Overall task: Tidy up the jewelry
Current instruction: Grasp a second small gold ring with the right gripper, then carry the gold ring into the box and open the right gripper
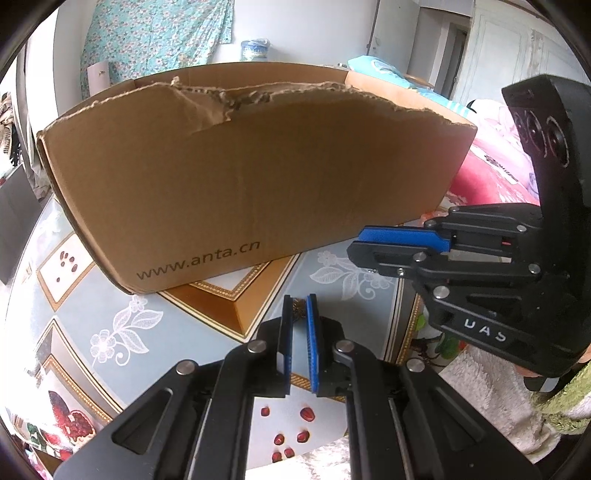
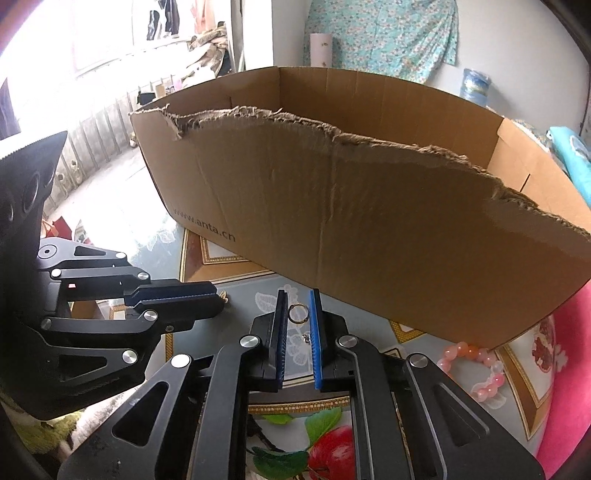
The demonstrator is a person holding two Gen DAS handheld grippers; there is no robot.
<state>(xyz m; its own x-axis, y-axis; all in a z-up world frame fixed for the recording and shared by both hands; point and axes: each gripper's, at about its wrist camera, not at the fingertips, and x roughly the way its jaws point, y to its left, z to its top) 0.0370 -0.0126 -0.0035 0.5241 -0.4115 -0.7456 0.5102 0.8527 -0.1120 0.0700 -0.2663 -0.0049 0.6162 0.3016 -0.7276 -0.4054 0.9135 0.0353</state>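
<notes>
- Left tongs (image 1: 299,306), in the left wrist view, are pressed nearly together, pinching a small brown-gold piece (image 1: 298,307) at their tips; what it is cannot be told.
- Right tongs (image 1: 364,243) come in from the right in that view, lying sideways near the box's lower right corner, jaws close together; white letters on the body read "UAS".
- Just beyond stands a torn cardboard box (image 1: 240,177), open at the top, printed "www.anta.cn" low on its near wall.
- It sits on a bench (image 1: 110,295) under a glossy cloth printed with white flowers, gold frames and pomegranate seeds.
- Behind hang a floral teal cloth (image 1: 155,33) and white walls, with a pink bed cover at right.
- Right wrist view: right tongs (image 2: 298,314) are narrowed, with a small metal ring (image 2: 297,314) between the pads; whether they press it cannot be told.
- Left tongs (image 2: 218,301) enter from the left, shut, a gold bit at their tip.
- A pink bead bracelet (image 2: 476,369) lies on the bench (image 2: 369,332) at right, beside the box (image 2: 369,221).
- "www.anta.cn" shows again; bright windows at upper left.
</notes>
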